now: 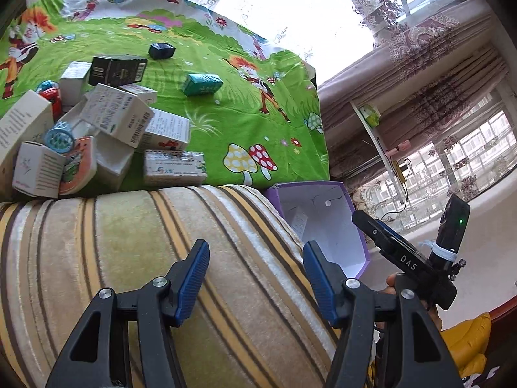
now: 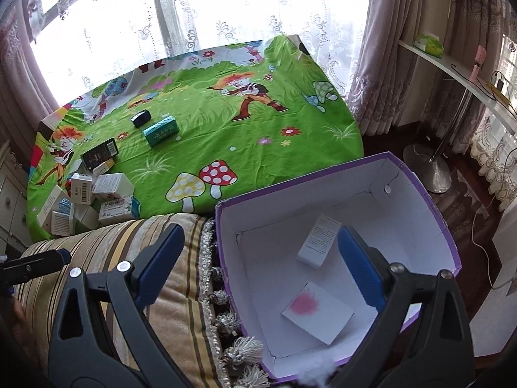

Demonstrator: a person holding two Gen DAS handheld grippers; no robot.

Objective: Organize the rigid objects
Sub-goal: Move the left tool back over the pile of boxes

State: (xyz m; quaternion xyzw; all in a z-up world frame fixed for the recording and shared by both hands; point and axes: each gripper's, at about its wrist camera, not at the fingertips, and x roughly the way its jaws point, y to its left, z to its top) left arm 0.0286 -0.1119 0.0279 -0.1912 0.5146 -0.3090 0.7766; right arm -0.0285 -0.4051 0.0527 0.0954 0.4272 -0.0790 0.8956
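Note:
A pile of small cartons (image 1: pixel 106 135) lies at the near left of the green cartoon cloth (image 1: pixel 226 103); it also shows in the right wrist view (image 2: pixel 97 194). A teal box (image 1: pixel 202 84) and a dark box (image 1: pixel 161 50) lie apart, farther back. A purple bin (image 2: pixel 429 213) with a white inside holds a white carton (image 2: pixel 318 241) and a flat white card with a pink mark (image 2: pixel 318 312). My left gripper (image 1: pixel 255 278) is open and empty over the striped cushion (image 1: pixel 129 242). My right gripper (image 2: pixel 258 265) is open and empty over the bin's near left rim.
A black box (image 1: pixel 118 69) stands behind the pile. The striped cushion has a tasselled edge (image 2: pixel 223 307) against the bin. A white shelf on a metal stand (image 2: pixel 452 74) is at the right, with curtains and windows behind. The right gripper's body (image 1: pixel 413 258) shows beside the bin.

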